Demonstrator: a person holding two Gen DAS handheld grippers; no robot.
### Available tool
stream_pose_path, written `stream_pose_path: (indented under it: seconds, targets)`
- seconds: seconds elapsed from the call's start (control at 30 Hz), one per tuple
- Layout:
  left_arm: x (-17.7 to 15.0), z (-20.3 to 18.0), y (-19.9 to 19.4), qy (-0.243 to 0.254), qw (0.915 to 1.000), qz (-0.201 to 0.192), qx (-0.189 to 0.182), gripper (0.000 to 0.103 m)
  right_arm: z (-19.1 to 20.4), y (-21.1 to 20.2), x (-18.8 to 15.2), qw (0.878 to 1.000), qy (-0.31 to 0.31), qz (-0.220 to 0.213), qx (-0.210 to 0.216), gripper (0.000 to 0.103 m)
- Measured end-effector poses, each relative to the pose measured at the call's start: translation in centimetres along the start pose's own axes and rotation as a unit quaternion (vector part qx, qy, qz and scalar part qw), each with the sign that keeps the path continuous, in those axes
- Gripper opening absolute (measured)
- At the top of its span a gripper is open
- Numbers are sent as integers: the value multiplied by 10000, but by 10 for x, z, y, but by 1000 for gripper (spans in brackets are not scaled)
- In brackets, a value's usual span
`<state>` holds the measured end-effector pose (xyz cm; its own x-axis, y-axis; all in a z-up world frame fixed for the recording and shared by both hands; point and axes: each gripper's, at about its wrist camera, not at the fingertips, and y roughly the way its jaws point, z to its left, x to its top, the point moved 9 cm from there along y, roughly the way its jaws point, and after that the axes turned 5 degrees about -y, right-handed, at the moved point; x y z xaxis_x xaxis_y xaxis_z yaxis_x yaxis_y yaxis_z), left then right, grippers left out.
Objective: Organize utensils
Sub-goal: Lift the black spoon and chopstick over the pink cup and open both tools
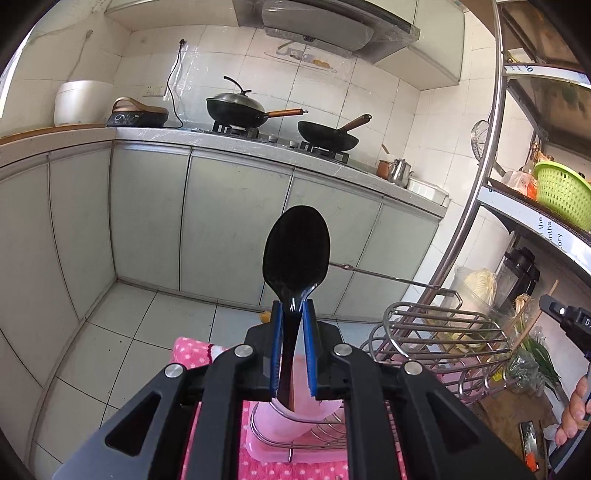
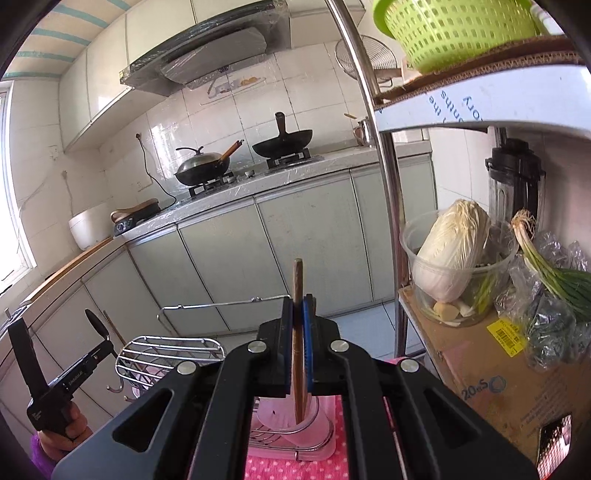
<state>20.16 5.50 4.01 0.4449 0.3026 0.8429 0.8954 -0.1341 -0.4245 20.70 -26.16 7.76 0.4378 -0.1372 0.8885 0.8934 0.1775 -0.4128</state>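
Note:
My left gripper (image 1: 293, 306) is shut on the handle of a black plastic spoon (image 1: 295, 251), bowl end up, held above a translucent pink utensil cup (image 1: 295, 413) in a wire rack. My right gripper (image 2: 298, 301) is shut on brown wooden chopsticks (image 2: 297, 280), held upright, their lower ends inside the pink cup (image 2: 291, 424). The left gripper with the spoon (image 2: 95, 325) also shows at the left of the right wrist view. The right gripper's body (image 1: 565, 317) shows at the right edge of the left wrist view.
A wire dish rack (image 1: 443, 332) stands on a pink dotted cloth (image 1: 192, 350). A metal shelf unit (image 2: 384, 147) to the right holds a cabbage in a tub (image 2: 454, 251), scallions, a blender and a green basket (image 2: 454, 29). Counter with two woks (image 1: 236, 107) lies ahead.

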Motion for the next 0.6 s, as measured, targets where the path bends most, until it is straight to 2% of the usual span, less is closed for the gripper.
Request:
stream_pose_path:
  seconds: [0.17,0.4,0.53,0.6]
  targets:
    - [-10,10,12,-143,9996,245,59,10,-8,21,-21,9995,113,307,-30,5]
    - [-19,16,28,-311,9982,515,73,11,-11,27,-21,9994,104,324,-35,6]
    - [-22,18,28,-387,9979,503,92,12,-12,28,-23,9988,231,419,72,6]
    - [-22,17,28,-356,9981,494,122,13,-14,30,-25,9984,266,499,64,12]
